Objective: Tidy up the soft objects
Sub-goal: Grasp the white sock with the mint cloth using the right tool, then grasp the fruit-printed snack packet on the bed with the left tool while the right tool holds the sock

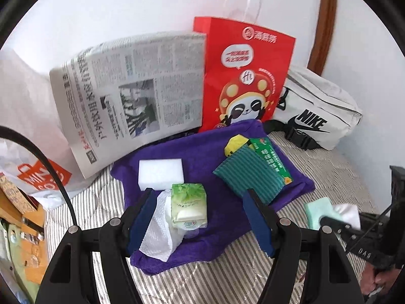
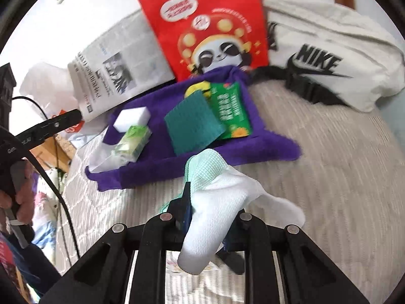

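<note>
A purple towel (image 1: 202, 152) (image 2: 265, 141) lies spread on the striped bedding. On it rest a white sponge block (image 1: 160, 173) (image 2: 131, 119), a green tissue pack (image 1: 188, 205) (image 2: 133, 143) beside a crumpled white paper towel (image 1: 159, 233), a teal striped cloth (image 1: 243, 174) (image 2: 192, 124), a green packet (image 1: 273, 159) (image 2: 230, 111) and a yellow item (image 1: 236, 143). My left gripper (image 1: 200, 191) hovers open over the tissue pack, its blue pads well apart. My right gripper (image 2: 210, 202) (image 1: 329, 221) is shut on a mint-and-white cloth (image 2: 215, 195), lifted just off the towel's near right edge.
A folded newspaper (image 1: 131, 96), a red paper bag (image 1: 243, 76) and a white Nike bag (image 1: 319, 111) stand along the wall behind the towel. A white plastic bag with an orange logo (image 1: 33, 177) lies at the left. Striped bedding (image 1: 329, 172) stretches right of the towel.
</note>
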`<state>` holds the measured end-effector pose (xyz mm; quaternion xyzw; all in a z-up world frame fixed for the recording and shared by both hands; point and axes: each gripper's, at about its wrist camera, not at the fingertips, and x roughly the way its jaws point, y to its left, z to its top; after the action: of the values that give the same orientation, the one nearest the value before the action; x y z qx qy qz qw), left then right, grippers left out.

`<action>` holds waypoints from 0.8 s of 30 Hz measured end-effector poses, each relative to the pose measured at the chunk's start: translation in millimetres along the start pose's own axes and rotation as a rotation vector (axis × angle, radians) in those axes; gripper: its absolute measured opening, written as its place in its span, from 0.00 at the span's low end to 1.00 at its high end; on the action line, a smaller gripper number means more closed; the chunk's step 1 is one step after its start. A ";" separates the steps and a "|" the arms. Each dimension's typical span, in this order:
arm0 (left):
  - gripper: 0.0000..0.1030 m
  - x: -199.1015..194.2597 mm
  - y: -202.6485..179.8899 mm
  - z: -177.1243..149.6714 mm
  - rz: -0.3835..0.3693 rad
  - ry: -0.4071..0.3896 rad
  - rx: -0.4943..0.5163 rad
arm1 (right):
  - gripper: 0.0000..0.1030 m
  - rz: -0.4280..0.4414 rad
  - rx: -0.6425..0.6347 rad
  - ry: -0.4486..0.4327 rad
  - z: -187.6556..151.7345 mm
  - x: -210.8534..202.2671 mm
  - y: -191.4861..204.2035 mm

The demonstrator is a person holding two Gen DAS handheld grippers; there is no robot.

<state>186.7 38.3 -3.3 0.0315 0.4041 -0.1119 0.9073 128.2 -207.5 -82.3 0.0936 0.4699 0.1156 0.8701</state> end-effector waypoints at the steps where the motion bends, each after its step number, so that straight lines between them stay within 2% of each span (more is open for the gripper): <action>1: 0.67 -2.1 -3.5 -0.2 -0.001 -0.008 0.002 | 0.18 -0.037 -0.008 -0.010 -0.3 -5.3 -3.3; 4: 0.67 -0.8 -17.1 -7.7 -0.041 0.014 0.032 | 0.18 -0.073 -0.012 -0.039 -2.2 -16.1 -13.0; 7: 0.67 3.5 -28.6 -22.5 -0.063 0.062 0.045 | 0.18 -0.059 0.012 -0.041 -7.3 -20.8 -28.3; 12: 0.67 9.1 -50.8 -62.3 -0.074 0.126 0.092 | 0.18 -0.096 -0.009 -0.039 -18.5 -26.2 -43.5; 16: 0.67 14.5 -72.0 -95.9 -0.133 0.160 0.102 | 0.19 -0.125 0.000 -0.047 -24.0 -33.2 -54.7; 20: 0.67 31.7 -93.6 -121.3 -0.133 0.236 0.091 | 0.19 -0.131 0.013 -0.050 -31.5 -41.4 -65.9; 24: 0.67 42.7 -108.4 -133.4 -0.164 0.269 0.049 | 0.19 -0.143 0.023 -0.053 -39.0 -49.5 -75.3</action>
<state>92.7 -55.1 -121.0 0.0352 0.5201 -0.1900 0.8319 77.6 -291.7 -84.4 0.0730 0.4537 0.0451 0.8870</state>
